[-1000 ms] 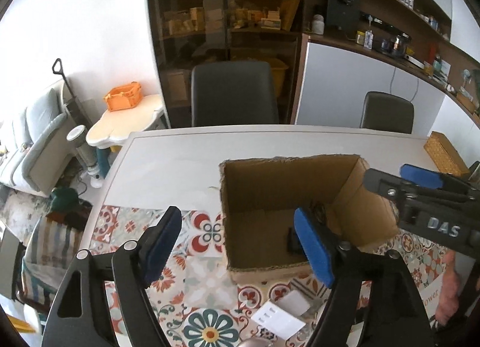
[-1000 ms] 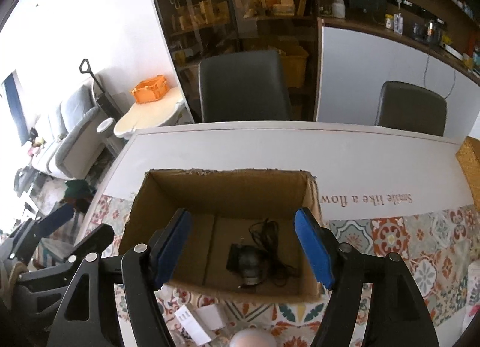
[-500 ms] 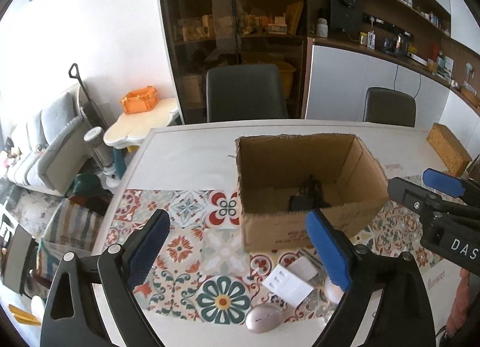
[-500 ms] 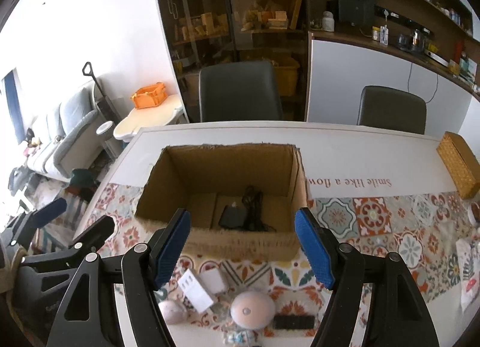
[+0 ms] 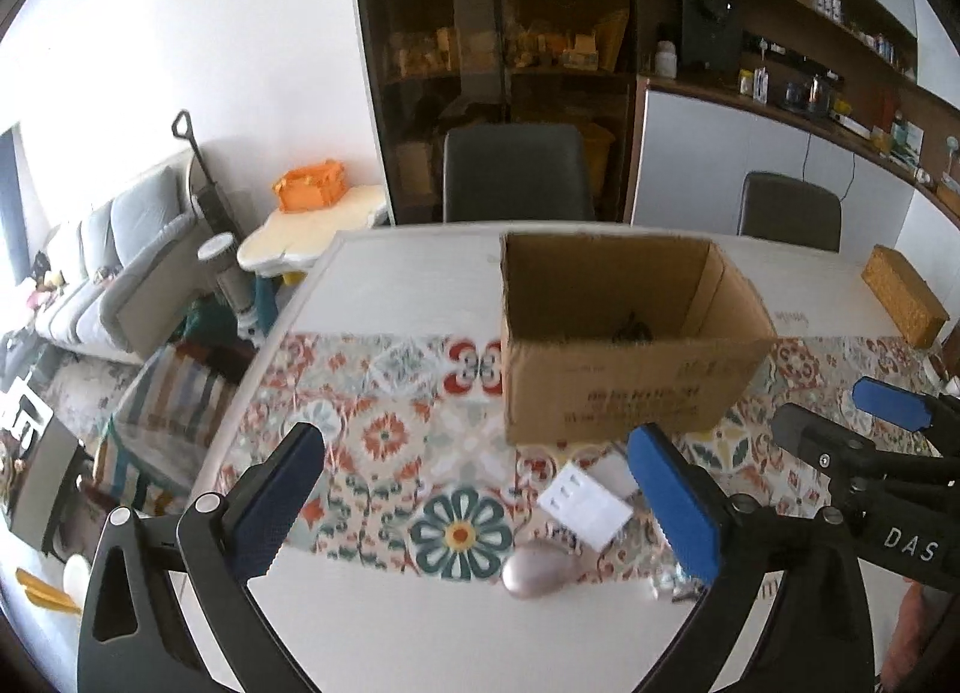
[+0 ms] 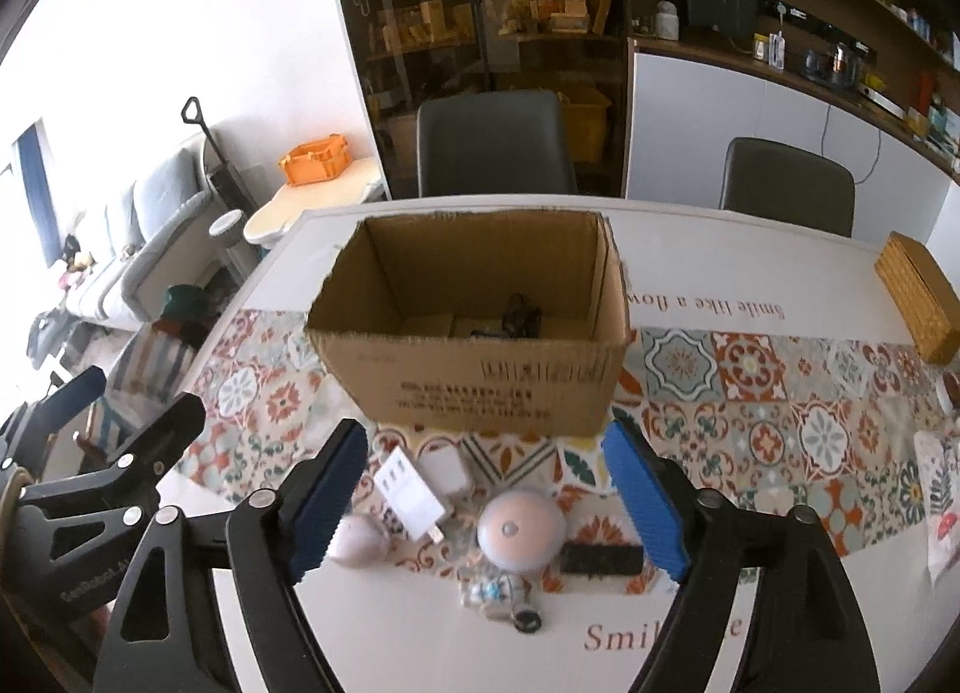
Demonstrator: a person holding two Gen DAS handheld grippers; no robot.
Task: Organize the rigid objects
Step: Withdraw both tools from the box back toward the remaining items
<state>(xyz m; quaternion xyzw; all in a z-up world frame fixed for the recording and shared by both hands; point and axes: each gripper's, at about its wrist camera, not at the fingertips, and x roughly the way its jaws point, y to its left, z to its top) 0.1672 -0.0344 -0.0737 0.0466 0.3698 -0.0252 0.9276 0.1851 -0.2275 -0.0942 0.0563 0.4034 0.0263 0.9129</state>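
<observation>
Both grippers are held above the near edge of the table (image 6: 420, 651), and both are wide open with nothing between the blue pads. The left gripper (image 5: 474, 501) hangs over the patterned cloth (image 5: 384, 429), to the left of the cardboard box (image 5: 624, 393). The right gripper (image 6: 486, 489) is above a small group of objects in front of the box.

The box stands upright and open on the cloth, in the middle of the table. Inside it, on the bottom, lies a dark object with a black cable (image 6: 522, 315); only a part of it is visible over the near wall.

Just in front of the box, between the pads of the right gripper, lie a white charger with three ports (image 6: 411, 492) and a white square adapter (image 6: 444, 474) touching it. Nearer lies a round pinkish device (image 6: 521, 528) with a small button on top. A black flat object (image 6: 603, 560) lies just to its right. A pale mouse (image 6: 355, 540) lies to the left of the charger, partly hidden by the left pad. A small figure in a clear bag (image 6: 498, 597) is nearest of all.

At the far right of the table lies a woven box (image 6: 918, 297). Two dark chairs (image 6: 495, 144) stand behind the table.
</observation>
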